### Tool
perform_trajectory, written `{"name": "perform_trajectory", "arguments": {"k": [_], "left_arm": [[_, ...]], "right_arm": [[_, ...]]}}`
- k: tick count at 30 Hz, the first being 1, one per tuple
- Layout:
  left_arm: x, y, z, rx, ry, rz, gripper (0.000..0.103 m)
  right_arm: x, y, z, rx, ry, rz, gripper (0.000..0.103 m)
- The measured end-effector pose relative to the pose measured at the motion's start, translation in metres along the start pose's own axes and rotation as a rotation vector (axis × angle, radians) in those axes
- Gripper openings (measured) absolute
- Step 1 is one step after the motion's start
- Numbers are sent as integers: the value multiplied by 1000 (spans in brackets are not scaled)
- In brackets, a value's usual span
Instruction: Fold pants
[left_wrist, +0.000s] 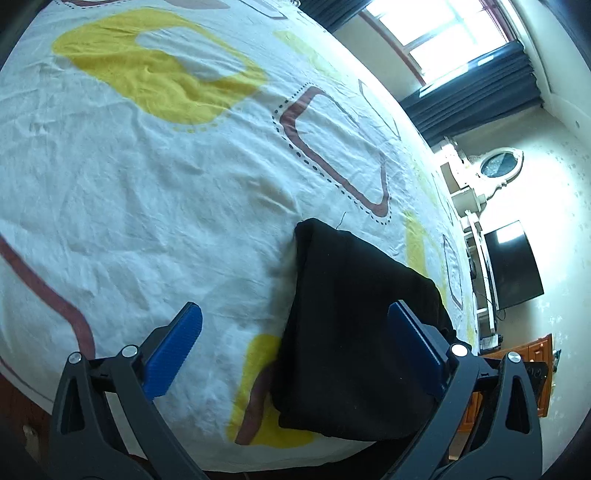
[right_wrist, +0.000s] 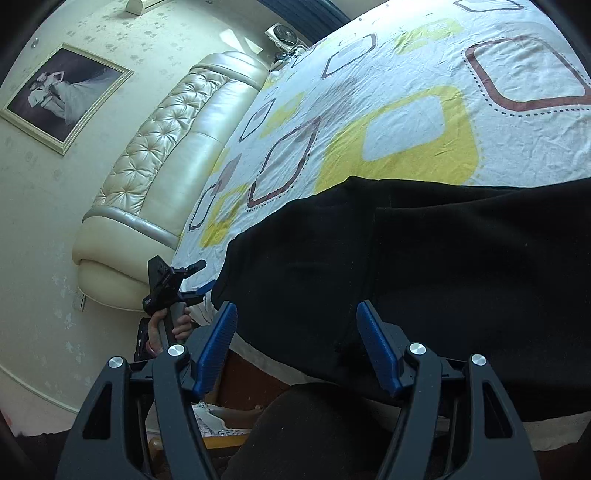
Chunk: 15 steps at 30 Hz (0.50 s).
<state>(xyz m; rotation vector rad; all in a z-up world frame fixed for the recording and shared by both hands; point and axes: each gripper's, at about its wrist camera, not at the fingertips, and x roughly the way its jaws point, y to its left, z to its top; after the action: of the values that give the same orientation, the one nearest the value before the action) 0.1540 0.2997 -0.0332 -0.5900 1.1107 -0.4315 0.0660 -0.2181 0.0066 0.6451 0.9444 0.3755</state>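
Black pants (right_wrist: 461, 280) lie along the near edge of the bed, with a folded layer on top whose straight edge runs down the middle. My right gripper (right_wrist: 297, 319) hovers over them, open, with nothing pinched between its blue pads. In the left wrist view the end of the pants (left_wrist: 351, 332) is a dark folded block on the patterned sheet (left_wrist: 147, 184). My left gripper (left_wrist: 295, 319) stands open above its left edge, holding nothing. The right wrist view also shows the left gripper (right_wrist: 201, 278), held by a hand (right_wrist: 177, 325) at the corner of the bed.
The white sheet (right_wrist: 406, 110) with yellow and brown squares covers the bed beyond the pants. A cream tufted headboard (right_wrist: 166, 147) and a framed picture (right_wrist: 66, 96) are at left. A dark TV (left_wrist: 513, 266), wooden cabinet (left_wrist: 539, 354) and curtained window (left_wrist: 443, 33) stand past the bed.
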Motion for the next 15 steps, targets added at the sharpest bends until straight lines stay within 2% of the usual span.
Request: {"name": "perform_trajectory", "arguments": {"k": [2, 5, 7, 9, 11, 14, 15], "left_arm": [[11, -7, 7, 46, 48, -5, 101], [37, -25, 11, 108, 152, -56, 101], [53, -34, 12, 153, 195, -27, 101], [62, -35, 17, 169, 205, -28, 101], [61, -28, 24, 120, 196, -99, 101], [58, -18, 25, 20, 214, -318, 100], [61, -19, 22, 30, 224, -326, 100]], "right_arm": [[1, -4, -3, 16, -3, -8, 67], [3, -11, -8, 52, 4, -9, 67], [5, -13, -10, 65, 7, -9, 67], [6, -14, -14, 75, 8, -2, 67], [9, -14, -16, 85, 12, 8, 67], [14, -12, -18, 92, 23, 21, 67], [16, -11, -19, 95, 28, 28, 67]]}}
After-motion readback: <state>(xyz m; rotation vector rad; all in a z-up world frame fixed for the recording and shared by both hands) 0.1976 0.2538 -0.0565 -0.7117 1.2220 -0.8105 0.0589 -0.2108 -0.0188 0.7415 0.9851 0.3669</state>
